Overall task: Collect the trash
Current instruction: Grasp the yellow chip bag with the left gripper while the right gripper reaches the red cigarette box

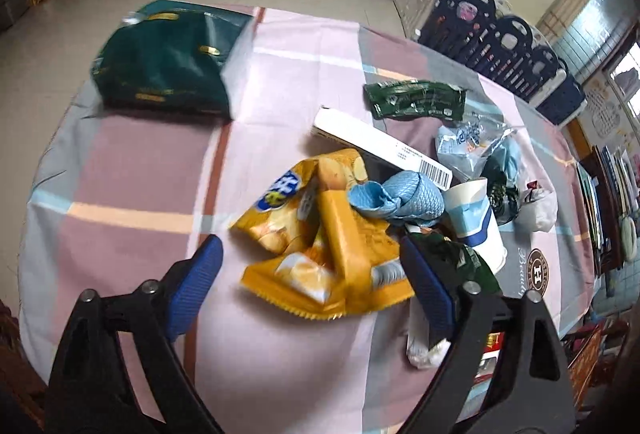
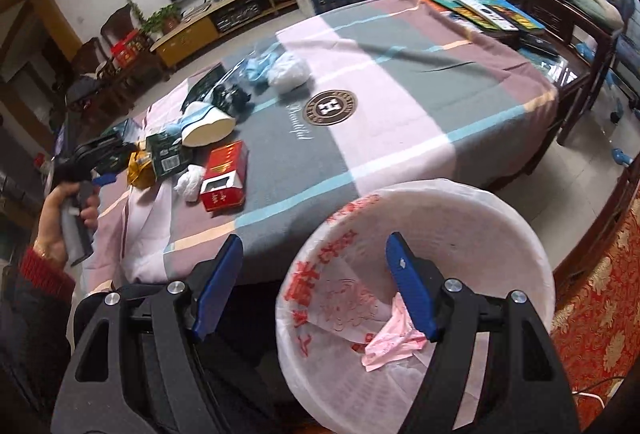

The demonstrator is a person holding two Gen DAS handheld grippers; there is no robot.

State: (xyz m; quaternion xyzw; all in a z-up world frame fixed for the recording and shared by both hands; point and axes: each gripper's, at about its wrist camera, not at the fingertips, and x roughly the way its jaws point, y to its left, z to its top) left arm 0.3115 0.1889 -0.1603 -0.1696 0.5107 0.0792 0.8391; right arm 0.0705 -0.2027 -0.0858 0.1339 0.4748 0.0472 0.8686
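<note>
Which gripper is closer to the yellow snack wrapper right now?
Left. The left gripper hangs open right over the yellow snack wrapper, fingers either side. The right gripper is off the table's edge, open above the lined trash bin.

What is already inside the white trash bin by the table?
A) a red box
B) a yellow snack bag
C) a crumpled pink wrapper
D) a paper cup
C. In the right wrist view a crumpled pink wrapper lies at the bottom of the white trash bin, while the yellow bag, red box and paper cup are on the table.
</note>
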